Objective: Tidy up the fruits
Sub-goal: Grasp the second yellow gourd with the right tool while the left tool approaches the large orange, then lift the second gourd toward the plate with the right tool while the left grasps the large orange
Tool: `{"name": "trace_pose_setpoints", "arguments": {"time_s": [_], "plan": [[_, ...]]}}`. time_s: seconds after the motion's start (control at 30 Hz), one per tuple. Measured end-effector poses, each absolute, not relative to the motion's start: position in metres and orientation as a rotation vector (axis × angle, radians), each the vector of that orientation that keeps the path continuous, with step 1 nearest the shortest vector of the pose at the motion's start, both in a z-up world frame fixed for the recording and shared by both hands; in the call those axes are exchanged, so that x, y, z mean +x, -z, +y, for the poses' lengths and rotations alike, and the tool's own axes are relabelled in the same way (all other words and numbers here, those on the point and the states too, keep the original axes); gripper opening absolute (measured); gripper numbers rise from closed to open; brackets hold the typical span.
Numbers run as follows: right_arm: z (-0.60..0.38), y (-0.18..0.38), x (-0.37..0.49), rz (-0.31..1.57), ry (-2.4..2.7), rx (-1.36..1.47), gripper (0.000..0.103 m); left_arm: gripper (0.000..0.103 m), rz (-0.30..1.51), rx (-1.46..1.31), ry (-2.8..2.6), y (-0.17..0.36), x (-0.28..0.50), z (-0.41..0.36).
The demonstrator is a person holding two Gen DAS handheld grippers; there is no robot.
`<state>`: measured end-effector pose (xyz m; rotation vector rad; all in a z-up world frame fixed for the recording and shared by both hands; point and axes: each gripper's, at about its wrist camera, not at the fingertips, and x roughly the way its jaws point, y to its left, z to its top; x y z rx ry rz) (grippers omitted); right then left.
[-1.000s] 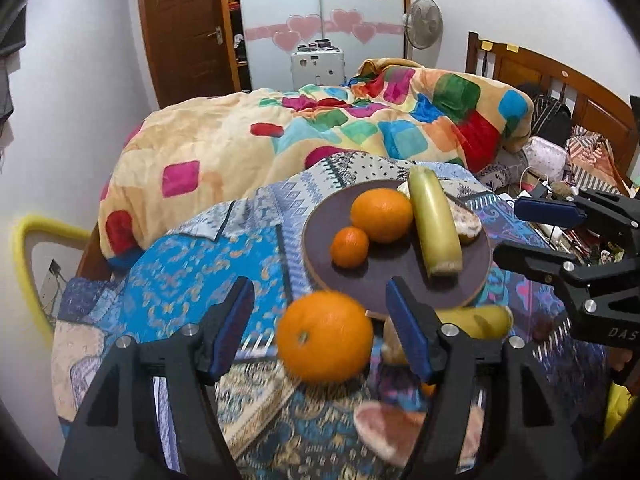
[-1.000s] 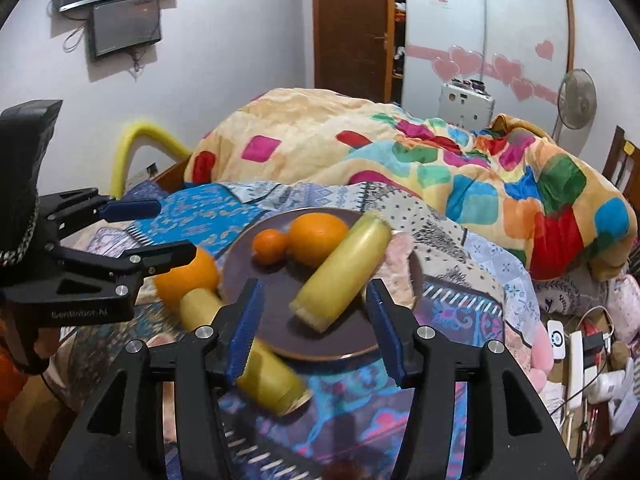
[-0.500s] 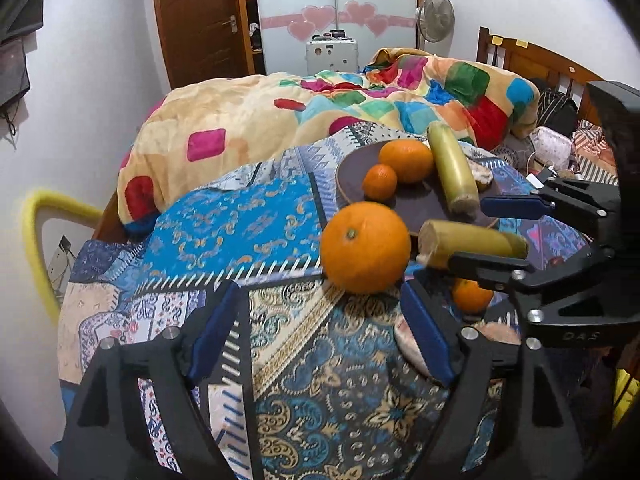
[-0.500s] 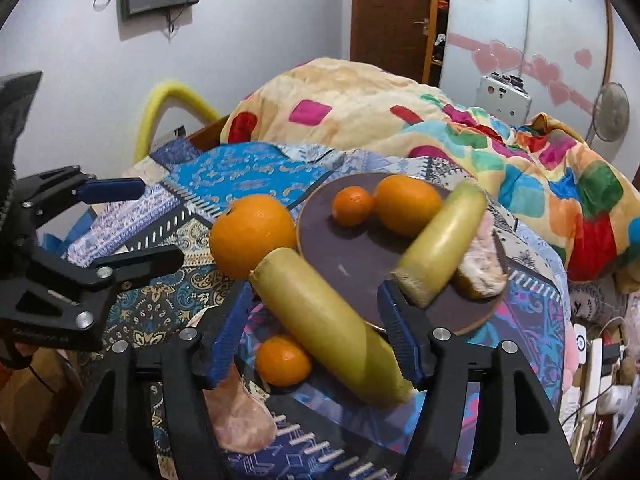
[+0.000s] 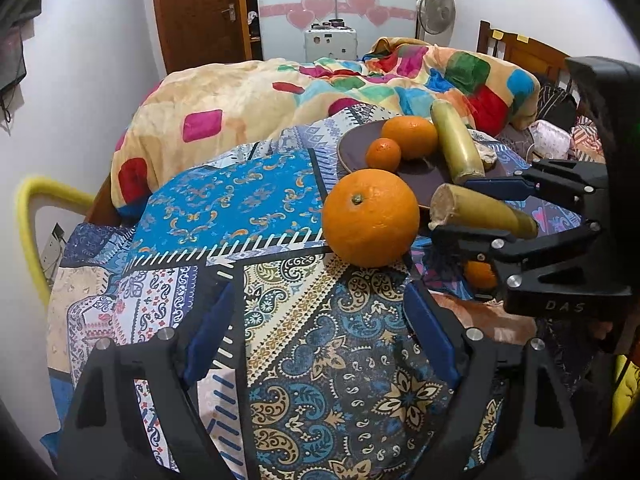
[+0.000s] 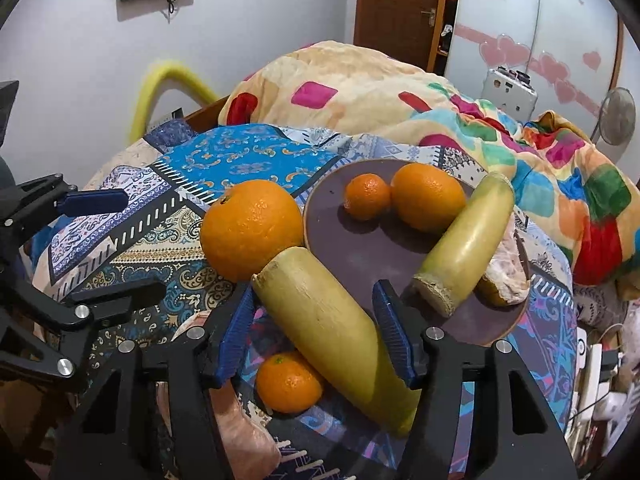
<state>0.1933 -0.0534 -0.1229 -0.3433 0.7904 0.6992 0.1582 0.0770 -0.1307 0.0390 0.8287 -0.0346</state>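
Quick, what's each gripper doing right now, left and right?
Left gripper: open, empty, just short of the big orange.
Right gripper: closing around the yellow stalk piece, not gripping yet.

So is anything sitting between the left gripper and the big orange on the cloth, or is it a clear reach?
Nothing visible blocks it. The left gripper is open, with only bare patterned cloth between its fingers and the big orange. Beside the orange, the right gripper is closing around the yellow stalk.
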Motion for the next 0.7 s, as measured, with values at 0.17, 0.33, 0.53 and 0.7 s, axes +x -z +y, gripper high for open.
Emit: {"name": "trace_pose_setpoints", "arguments": {"time_s": [0.17,0.33,0.53,0.7], "plan": [[-0.067,0.105,0.186,0.743,-0.696,-0.309,0.045,0.086,0.820,0.040,0.041,0.127,0.159,0.071],[-0.096,0.085,0.186,0.711,-0.681,-0.227,0.037,0.086,0.804,0.041,0.048,0.122,0.162,0.065],[-0.128,0.079,0.191,0.695,-0.627,-0.170,0.033,0.086,0.805,0.033,0.053,0.122,0.173,0.057],[-0.131,0.091,0.199,0.727,-0.642,-0.149,0.033,0.086,0.808,0.029,0.057,0.123,0.179,0.055]]}}
